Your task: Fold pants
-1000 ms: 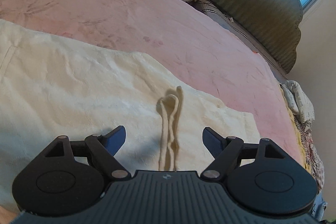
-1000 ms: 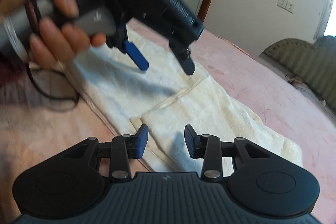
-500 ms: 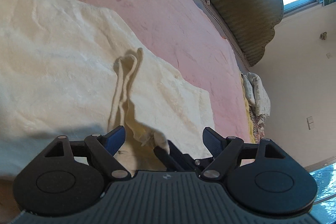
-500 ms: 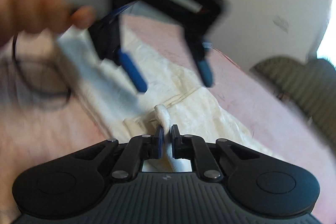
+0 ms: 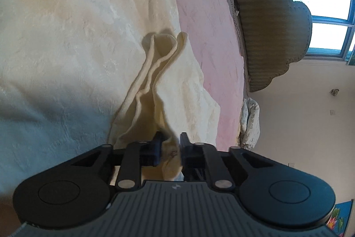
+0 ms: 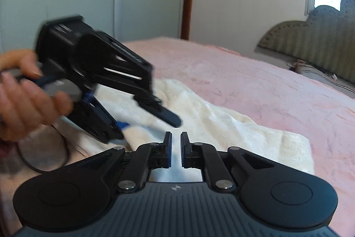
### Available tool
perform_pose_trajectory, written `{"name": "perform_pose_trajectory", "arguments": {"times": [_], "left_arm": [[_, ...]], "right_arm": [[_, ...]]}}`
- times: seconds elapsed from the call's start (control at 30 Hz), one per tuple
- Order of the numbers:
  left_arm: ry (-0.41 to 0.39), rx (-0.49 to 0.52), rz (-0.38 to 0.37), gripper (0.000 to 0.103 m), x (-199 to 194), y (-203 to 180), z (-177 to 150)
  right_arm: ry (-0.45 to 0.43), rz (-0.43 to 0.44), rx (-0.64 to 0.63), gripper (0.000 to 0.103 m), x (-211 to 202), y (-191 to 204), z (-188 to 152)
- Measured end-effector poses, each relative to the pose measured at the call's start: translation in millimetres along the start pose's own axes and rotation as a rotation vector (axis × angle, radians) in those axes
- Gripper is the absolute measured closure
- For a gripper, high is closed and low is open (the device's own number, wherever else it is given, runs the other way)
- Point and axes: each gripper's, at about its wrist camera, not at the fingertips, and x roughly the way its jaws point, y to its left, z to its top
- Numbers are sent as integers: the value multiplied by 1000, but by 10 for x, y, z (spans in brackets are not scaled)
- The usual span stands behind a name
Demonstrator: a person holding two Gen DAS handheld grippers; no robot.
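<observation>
The cream pants [image 5: 73,21] lie spread out on the pink bed [image 5: 208,21]. Their drawstring [image 5: 155,59] makes a long loop on top of the cloth, and it runs down toward the left tongs [image 5: 169,148].

The left tongs are closing, and a bunched bit of the pants sits between their two fingers [image 5: 156,148]. The cloth rises up in a little fold right at the tips. In the right wrist view the left tongs [image 6: 153,123] are blurry. They lean down over the pants [image 6: 221,126], and a hand [image 6: 26,94] grips their handle.

The right tongs [image 6: 176,149] are pulled in narrow, with only a thin slit between the fingers. Pale cloth shows through the slit, but I cannot tell if they are pinching it. The pants lie just in front of them and under them, and stretch off to the right across the bed [image 6: 266,86]. A green headboard [image 6: 315,37] stands at the far end.
</observation>
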Motion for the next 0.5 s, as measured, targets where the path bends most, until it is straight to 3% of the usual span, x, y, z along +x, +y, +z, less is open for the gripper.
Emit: {"name": "perform_pose_trajectory", "arguments": {"times": [0.1, 0.3, 0.4, 0.43, 0.5], "left_arm": [[-36, 67, 45, 90, -61, -59, -53], [-66, 154, 121, 91, -255, -81, -149], [-52, 130, 119, 89, -181, -9, -115], [-56, 136, 118, 79, -181, -3, -106], [-57, 145, 126, 80, -187, -25, -114]], "right_arm": [[34, 22, -17, 95, 146, 94, -10], [33, 49, -78, 95, 160, 339, -18], [69, 55, -59, 95, 228, 335, -91], [74, 46, -38, 95, 225, 303, -100], [75, 23, -9, 95, 176, 251, -73]]}}
